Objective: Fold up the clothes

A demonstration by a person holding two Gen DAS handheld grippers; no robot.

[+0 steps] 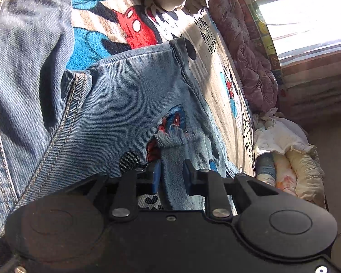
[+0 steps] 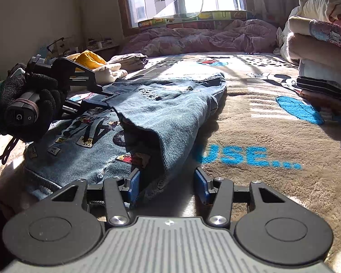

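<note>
The left gripper (image 1: 171,177) has its jaws clenched on a frayed hem of the jeans (image 1: 129,95). The right gripper (image 2: 167,187) is released, denim edge between its jaws on the bed (image 2: 261,136).

- Faded blue denim jeans (image 2: 170,104) — coarse twill weave, frayed rips, printed patches.
- Beige fleece blanket (image 2: 272,141) with cartoon print — fuzzy, matt pile.
- Matt black plastic right gripper (image 2: 168,183) with blue pads, bright metal pivot pins.
- Mauve quilted duvet (image 2: 204,37) — crinkled cloth.
</note>
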